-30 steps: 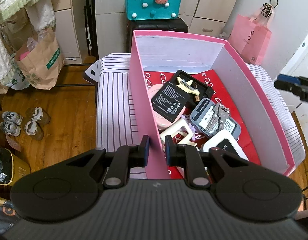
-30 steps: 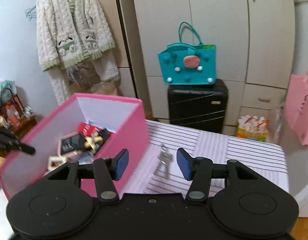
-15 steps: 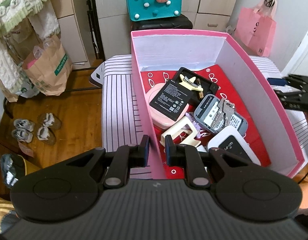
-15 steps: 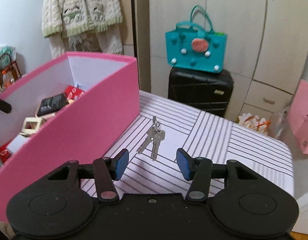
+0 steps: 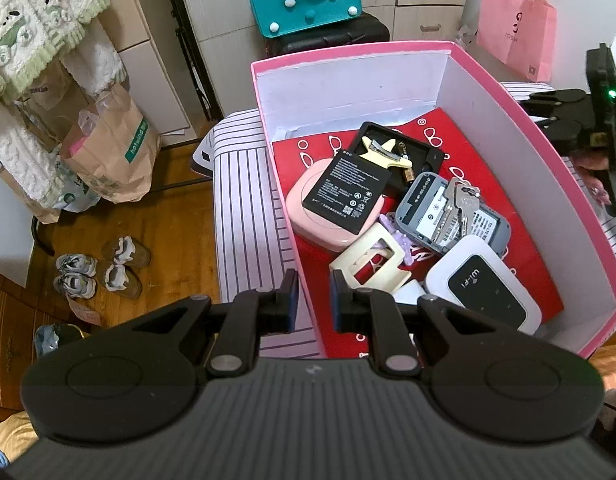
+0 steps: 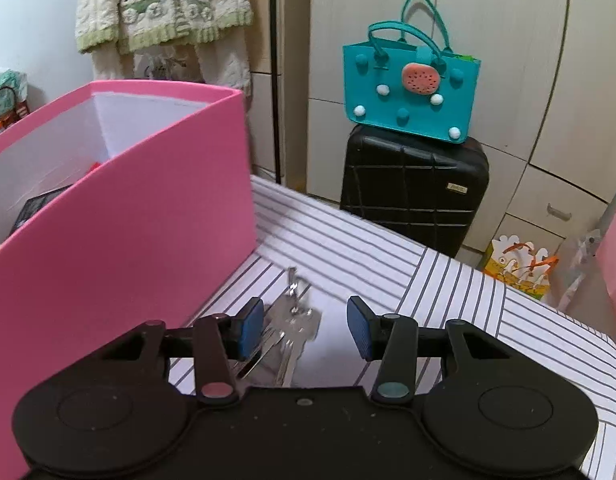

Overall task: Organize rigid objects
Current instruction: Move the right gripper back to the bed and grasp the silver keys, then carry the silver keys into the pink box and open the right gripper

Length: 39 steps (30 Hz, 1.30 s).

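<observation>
We see the right gripper [image 6: 305,328] low over the bunch of keys [image 6: 293,328] on the striped cloth [image 6: 448,300], just right of the pink box [image 6: 119,232]; its jaws have just been narrowing with the keys between them, the pads not yet pressing. The left gripper [image 5: 312,300] pinches the box's near-left wall. Inside we read "Wi-Fi" on a white router [image 5: 484,286], near a black battery [image 5: 348,190] with print too small to read.
</observation>
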Tool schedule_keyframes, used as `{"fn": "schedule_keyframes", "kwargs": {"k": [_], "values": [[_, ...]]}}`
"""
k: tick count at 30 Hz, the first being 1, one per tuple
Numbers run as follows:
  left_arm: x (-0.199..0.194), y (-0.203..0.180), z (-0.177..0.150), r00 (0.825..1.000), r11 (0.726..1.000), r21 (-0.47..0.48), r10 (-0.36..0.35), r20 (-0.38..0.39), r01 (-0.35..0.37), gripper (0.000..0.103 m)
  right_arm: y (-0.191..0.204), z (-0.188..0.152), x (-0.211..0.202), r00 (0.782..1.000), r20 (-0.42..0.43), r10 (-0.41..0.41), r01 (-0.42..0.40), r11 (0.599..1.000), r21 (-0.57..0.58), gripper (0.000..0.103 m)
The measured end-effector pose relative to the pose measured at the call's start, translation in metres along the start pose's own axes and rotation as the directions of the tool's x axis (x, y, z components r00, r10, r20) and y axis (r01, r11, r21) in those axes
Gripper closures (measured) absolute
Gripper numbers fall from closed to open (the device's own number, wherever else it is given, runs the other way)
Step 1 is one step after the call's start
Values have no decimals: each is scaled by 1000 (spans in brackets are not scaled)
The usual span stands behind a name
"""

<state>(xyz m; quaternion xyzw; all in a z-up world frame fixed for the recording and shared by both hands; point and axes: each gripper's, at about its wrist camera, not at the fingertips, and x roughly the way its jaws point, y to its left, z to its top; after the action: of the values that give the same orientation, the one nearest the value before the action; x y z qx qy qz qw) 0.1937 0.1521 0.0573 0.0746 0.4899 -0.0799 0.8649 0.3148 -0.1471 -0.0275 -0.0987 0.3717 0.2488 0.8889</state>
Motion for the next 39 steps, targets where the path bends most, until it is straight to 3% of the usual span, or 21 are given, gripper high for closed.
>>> {"fn": "schedule_keyframes", "kwargs": {"k": [4,6,9,17,29,39], "values": [[0,0,0,1000,1000,-7,-2,1,2,88,-2,3,5,1000,13,8,-8,999,47,63],[0,0,0,1000,1000,-9,-4,1,4,88,-1,5,8,1000,27,-11,9,998,56,81],[0,1,0,1000,1000,-10,-7,1,7,88,-3,6,9,999,32,-9,6,995,101,99],[-1,4,-2,1000,1000,-18,-22,9,22,88,-8,6,-18,997,78,20,-35,980,194,99],[-1,9,-3,999,998,-31,-48,16,48,88,2,3,-89,984,178,-12,-25,978,207,99],[-1,10,-4,998,998,-44,-52,23,53,88,27,28,-154,969,248,-13,-35,982,187,99]]}}
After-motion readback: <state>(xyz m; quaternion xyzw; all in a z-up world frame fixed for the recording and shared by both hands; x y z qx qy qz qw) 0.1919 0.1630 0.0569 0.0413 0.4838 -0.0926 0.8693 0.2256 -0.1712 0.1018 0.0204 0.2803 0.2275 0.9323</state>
